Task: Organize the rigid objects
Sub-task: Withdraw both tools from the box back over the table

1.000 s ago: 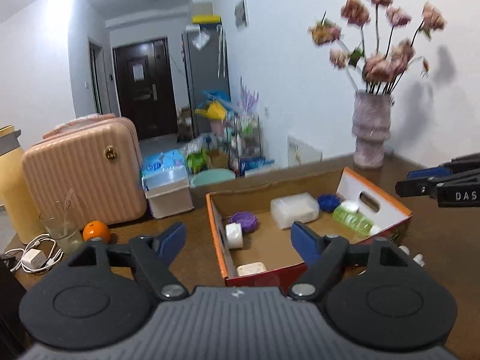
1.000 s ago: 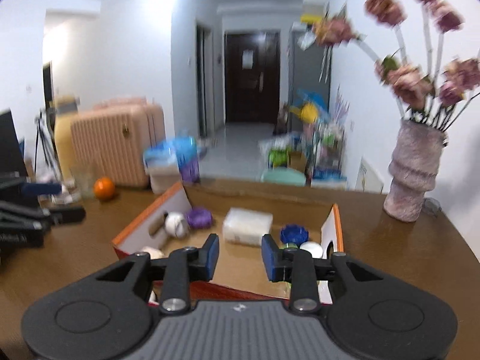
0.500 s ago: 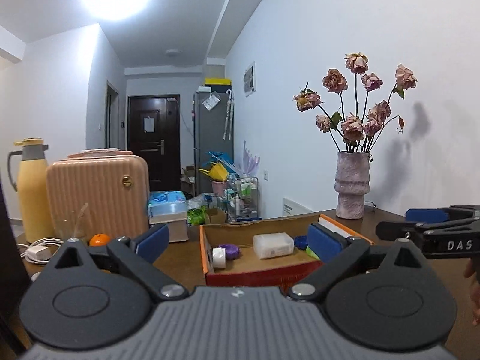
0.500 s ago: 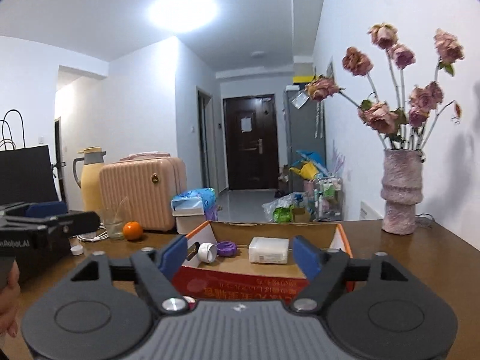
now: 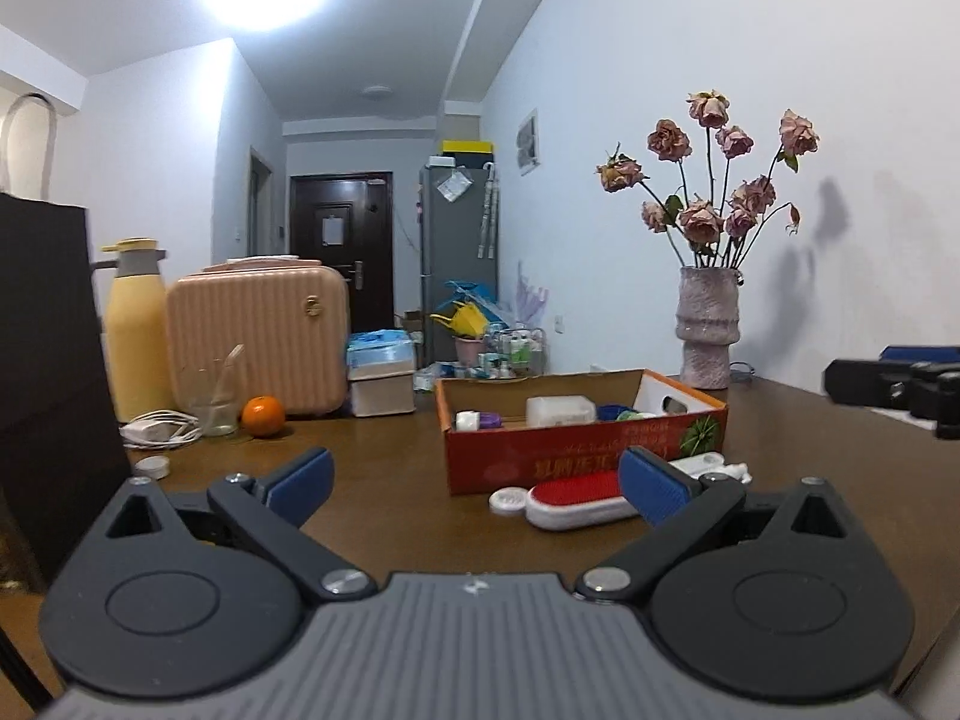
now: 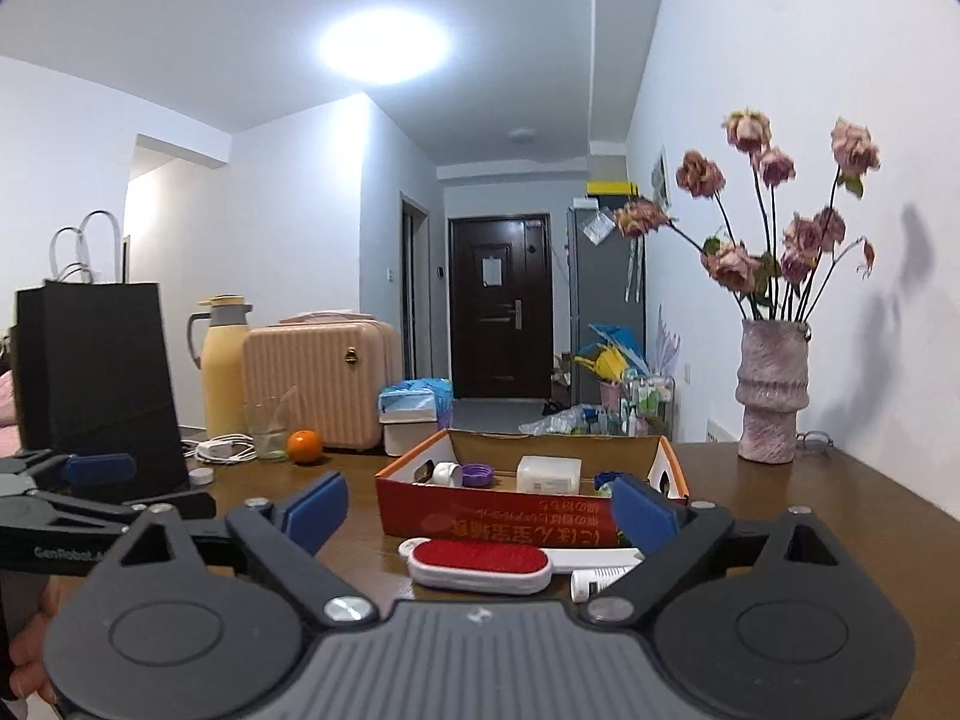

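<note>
A red cardboard box point(image 5: 576, 456) point(image 6: 516, 519) stands on the brown table and holds a white case point(image 5: 555, 410) point(image 6: 547, 474), a purple lid point(image 6: 477, 473), a white roll point(image 6: 445, 473) and a blue cap point(image 5: 611, 411). A red-and-white lint brush point(image 5: 579, 498) point(image 6: 480, 564) lies in front of the box beside a small white round lid point(image 5: 509, 501) and a white tube point(image 6: 600, 577). My left gripper point(image 5: 474, 483) is open and empty, low over the table. My right gripper point(image 6: 480, 507) is open and empty, just behind the brush.
A pink suitcase point(image 5: 258, 339), yellow thermos point(image 5: 135, 330), glass point(image 5: 216, 399), orange point(image 5: 263, 415), white cable point(image 5: 159, 423) and tissue box point(image 5: 381, 378) stand at the back left. A black bag point(image 6: 99, 384) is on the left. A vase of dried roses point(image 5: 708, 330) point(image 6: 771, 396) stands right.
Both grippers have drawn back from above the box and dropped to table height. The right gripper's jaws opened wide. The brush and small items in front of the box came into view.
</note>
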`<action>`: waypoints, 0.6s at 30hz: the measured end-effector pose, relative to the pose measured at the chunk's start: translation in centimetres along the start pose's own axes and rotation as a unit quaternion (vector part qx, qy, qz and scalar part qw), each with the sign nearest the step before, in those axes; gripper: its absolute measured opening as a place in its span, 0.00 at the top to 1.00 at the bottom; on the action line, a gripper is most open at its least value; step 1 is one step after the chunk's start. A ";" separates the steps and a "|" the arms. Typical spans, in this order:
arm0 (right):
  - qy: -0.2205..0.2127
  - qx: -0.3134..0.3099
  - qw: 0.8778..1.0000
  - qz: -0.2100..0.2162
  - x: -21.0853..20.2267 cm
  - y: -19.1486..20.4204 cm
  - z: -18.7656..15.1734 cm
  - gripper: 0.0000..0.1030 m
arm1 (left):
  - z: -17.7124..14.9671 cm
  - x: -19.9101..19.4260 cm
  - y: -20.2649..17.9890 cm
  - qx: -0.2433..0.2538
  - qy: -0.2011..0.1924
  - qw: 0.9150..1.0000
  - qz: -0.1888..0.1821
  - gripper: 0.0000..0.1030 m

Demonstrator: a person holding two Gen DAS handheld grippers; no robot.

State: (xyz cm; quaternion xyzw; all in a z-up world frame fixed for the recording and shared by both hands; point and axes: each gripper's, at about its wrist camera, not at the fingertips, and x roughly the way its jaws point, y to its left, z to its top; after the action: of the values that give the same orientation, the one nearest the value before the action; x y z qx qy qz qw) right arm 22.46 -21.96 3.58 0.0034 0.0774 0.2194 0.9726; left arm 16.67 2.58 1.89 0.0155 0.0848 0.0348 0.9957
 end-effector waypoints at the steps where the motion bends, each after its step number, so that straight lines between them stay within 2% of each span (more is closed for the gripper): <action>1: -0.005 0.000 1.000 0.000 -0.6 0.2 -0.3 0.06 | -0.4 -0.7 -0.1 0.001 -0.003 1.000 0.004 0.00; 6: 0.001 0.006 1.000 0.005 -2.9 1.3 -1.8 0.06 | -1.6 -3.7 0.1 -0.012 -0.014 1.000 0.002 0.00; 10: 0.010 0.001 1.000 -0.003 -4.6 2.1 -3.3 0.05 | -2.3 -5.1 0.0 -0.024 -0.007 1.000 -0.005 0.00; 14: 0.018 0.009 1.000 -0.009 -5.7 2.0 -4.8 0.04 | -2.6 -4.7 -0.5 -0.019 0.002 1.000 -0.016 0.00; 18: 0.043 0.007 0.999 -0.023 -4.8 1.3 -5.7 0.04 | -3.2 -3.4 -0.8 -0.020 0.020 0.999 -0.025 0.00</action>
State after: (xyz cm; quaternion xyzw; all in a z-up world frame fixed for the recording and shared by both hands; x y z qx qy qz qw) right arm 16.73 -22.99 -1.28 -0.0006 0.1214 0.1967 0.9729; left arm 12.87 1.58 -0.77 -0.0074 0.1047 0.0123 0.9944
